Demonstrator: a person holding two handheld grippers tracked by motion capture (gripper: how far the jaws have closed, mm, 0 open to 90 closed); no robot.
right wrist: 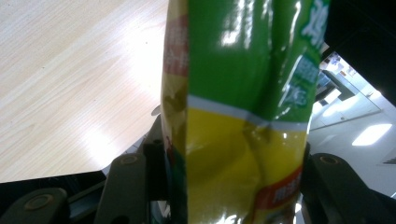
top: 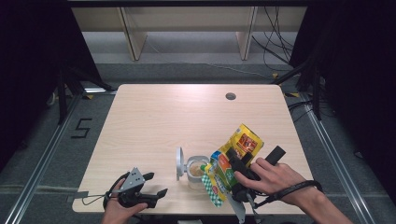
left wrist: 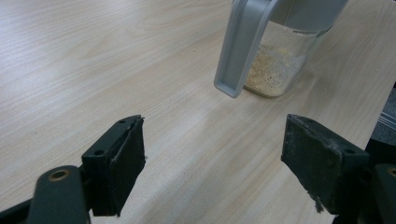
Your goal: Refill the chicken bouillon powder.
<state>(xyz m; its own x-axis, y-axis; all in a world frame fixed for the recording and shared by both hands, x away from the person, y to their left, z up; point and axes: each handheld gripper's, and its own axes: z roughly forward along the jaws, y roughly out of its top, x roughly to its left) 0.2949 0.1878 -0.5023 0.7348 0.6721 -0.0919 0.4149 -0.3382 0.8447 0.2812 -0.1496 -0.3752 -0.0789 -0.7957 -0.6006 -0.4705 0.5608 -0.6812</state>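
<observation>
A: Where was the bag (top: 232,161)?

B: Up off the table (top: 154,121), tipped over the open jar (top: 196,169), which sat near the table's 6 o'clock edge. The right gripper (top: 238,164) was squeezing the bag around its middle.

A: Was it hard to hold?

B: I think it was light and soft. It looked shiny, so maybe slippery. The middle seemed a good place to pinch; the top had to stay free.

A: And the left gripper (top: 155,183)?

B: It sat at the jar's 9 o'clock, jaws wide apart, holding nothing.

Left gripper (top: 156,185) low, jaws apart, right gripper (top: 232,164) clamped, tilted
</observation>
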